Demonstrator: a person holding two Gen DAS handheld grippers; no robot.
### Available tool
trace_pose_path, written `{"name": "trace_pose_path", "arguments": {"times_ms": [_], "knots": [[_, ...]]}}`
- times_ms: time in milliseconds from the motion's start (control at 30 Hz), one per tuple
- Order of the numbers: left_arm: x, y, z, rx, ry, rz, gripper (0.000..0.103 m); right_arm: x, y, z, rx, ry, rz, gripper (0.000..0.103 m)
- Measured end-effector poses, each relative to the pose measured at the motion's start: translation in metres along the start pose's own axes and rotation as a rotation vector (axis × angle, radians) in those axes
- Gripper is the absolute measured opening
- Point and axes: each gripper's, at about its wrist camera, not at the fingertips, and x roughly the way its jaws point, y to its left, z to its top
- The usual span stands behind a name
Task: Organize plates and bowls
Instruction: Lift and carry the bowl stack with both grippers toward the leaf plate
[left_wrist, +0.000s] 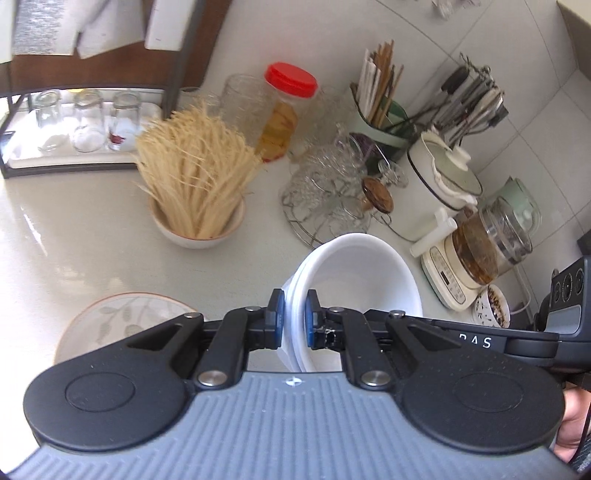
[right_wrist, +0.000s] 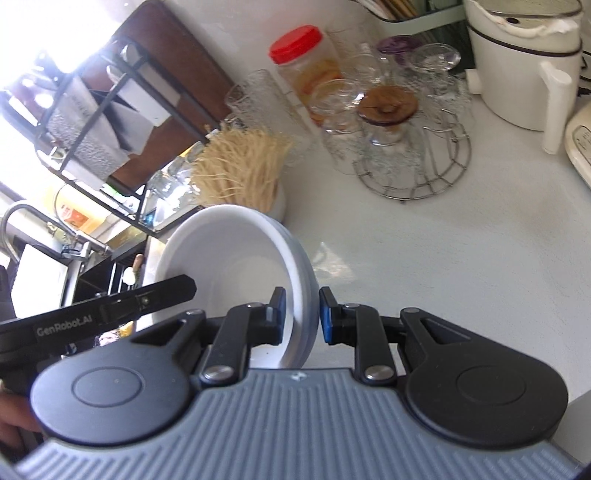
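Observation:
A stack of white bowls (left_wrist: 354, 280) is held off the pale counter by both grippers. My left gripper (left_wrist: 294, 317) is shut on the near rim of the stack. In the right wrist view the same bowl stack (right_wrist: 236, 258) is tilted, and my right gripper (right_wrist: 302, 314) straddles its rim with the right pad a little off the rim. The left gripper's body (right_wrist: 110, 314) reaches in from the left there. A leaf-patterned plate (left_wrist: 122, 321) lies on the counter to the lower left of the left gripper.
A bowl of dry straw-coloured stalks (left_wrist: 195, 173) stands behind. A wire rack of glass cups (left_wrist: 328, 192), a red-lidded jar (left_wrist: 284, 110), a utensil holder (left_wrist: 384, 107), a white pot (left_wrist: 443, 173) and a kettle (left_wrist: 484, 243) crowd the right. A glass shelf (left_wrist: 74, 125) and sink tap (right_wrist: 44, 236) lie left.

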Motion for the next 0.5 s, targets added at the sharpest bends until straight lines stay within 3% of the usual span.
{"name": "trace_pose_path", "arguments": {"times_ms": [500], "knots": [[-0.046, 0.087, -0.028, -0.103, -0.029, 0.034, 0.013, 0.032, 0.071, -0.024, -0.06, 0.036, 0.034, 0.022]]}}
